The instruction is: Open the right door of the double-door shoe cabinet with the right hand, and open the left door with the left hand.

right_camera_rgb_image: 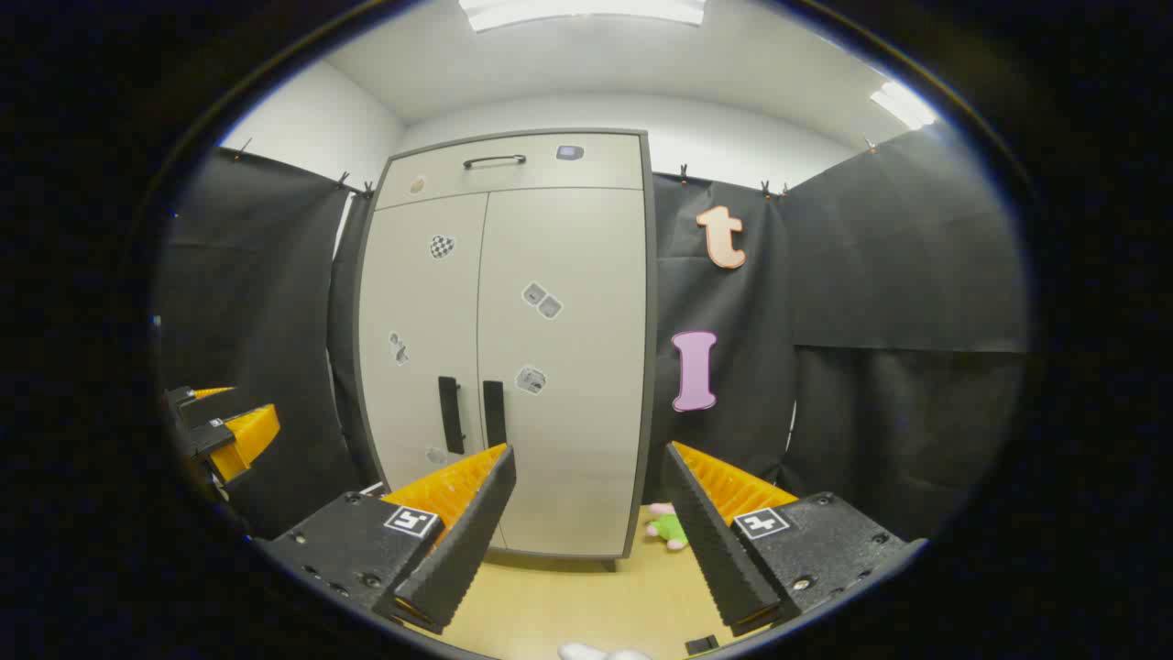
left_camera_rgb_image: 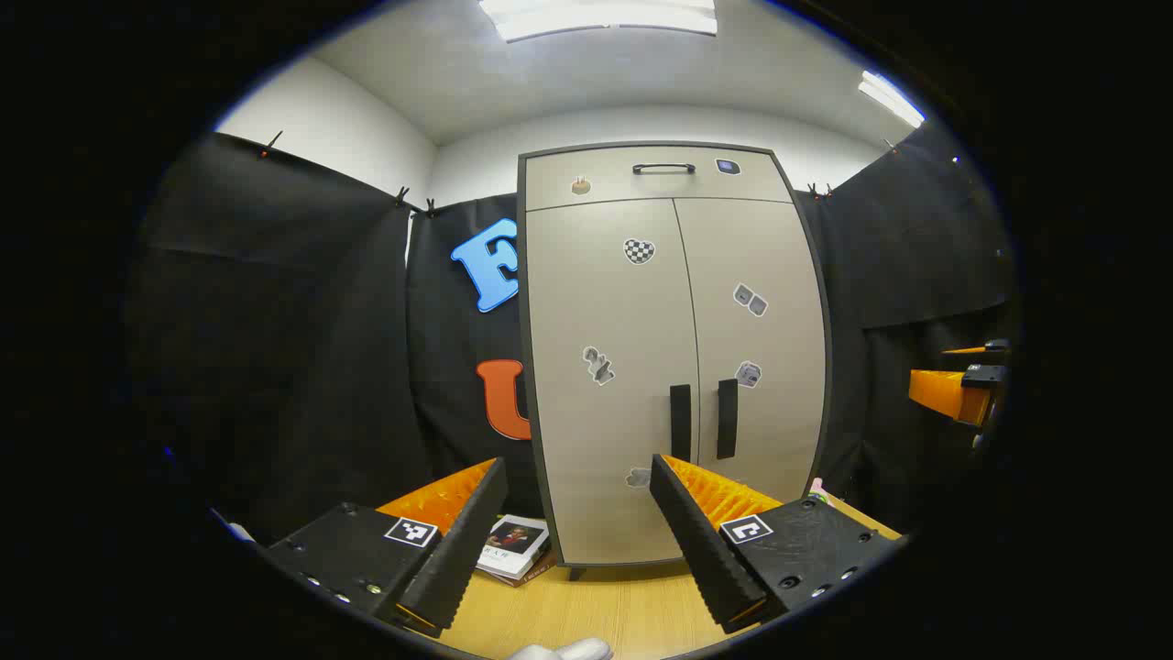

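- We see the cabinet (left_camera_rgb_image: 674,357) upright on the wood floor (left_camera_rgb_image: 605,605), both doors closed, well ahead of both grippers.
- Our left gripper (left_camera_rgb_image: 579,513) is spread wide, empty, facing the left handle (left_camera_rgb_image: 680,422).
- Our right gripper (right_camera_rgb_image: 586,509) gapes too, the right handle (right_camera_rgb_image: 494,412) ahead, left of centre.

I see the tall beige double-door shoe cabinet with dark trim (left_camera_rgb_image: 674,367) standing upright on the pale wooden floor (left_camera_rgb_image: 596,605), both doors shut, black vertical handles (left_camera_rgb_image: 680,422) side by side at the centre seam.
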`<state>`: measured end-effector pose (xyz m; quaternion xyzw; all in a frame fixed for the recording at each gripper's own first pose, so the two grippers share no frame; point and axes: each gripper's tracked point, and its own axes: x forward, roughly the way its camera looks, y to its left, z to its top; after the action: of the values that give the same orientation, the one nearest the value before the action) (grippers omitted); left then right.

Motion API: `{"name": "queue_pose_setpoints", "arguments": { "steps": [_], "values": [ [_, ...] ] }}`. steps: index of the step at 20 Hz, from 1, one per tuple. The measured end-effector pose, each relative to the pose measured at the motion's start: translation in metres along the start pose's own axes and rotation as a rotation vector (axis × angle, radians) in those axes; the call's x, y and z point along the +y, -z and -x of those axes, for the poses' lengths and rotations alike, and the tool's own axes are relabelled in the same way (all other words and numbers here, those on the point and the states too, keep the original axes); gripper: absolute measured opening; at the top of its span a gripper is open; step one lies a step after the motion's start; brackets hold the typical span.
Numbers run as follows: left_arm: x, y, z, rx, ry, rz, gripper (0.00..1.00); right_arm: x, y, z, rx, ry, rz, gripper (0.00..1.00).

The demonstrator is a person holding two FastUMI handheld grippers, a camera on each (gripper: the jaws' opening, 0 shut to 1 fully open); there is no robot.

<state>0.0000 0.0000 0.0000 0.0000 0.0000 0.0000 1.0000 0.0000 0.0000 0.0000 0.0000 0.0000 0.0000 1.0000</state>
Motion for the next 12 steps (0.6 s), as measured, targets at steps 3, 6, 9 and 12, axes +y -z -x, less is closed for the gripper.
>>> {"name": "queue_pose_setpoints", "arguments": {
  "steps": [3,6,9,12],
  "values": [
    [0.0019,-0.0002,0.0008,-0.001,-0.004,-0.002,0.96,0.0026,0.0002,-0.0001,0.0,-0.003,0.006,1.0],
    [0.0036,-0.0014,0.0016,-0.006,-0.008,-0.004,0.96,0.005,0.0024,-0.0019,0.007,-0.003,0.013,1.0],
    [0.0039,0.0015,-0.0006,0.0,-0.009,0.006,0.96,0.006,0.0029,-0.0054,0.01,0.003,0.013,1.0],
    [0.0054,0.0035,-0.0023,0.005,-0.012,0.008,0.96,0.006,0.0038,-0.007,0.01,0.007,0.013,1.0]
  ]
}}
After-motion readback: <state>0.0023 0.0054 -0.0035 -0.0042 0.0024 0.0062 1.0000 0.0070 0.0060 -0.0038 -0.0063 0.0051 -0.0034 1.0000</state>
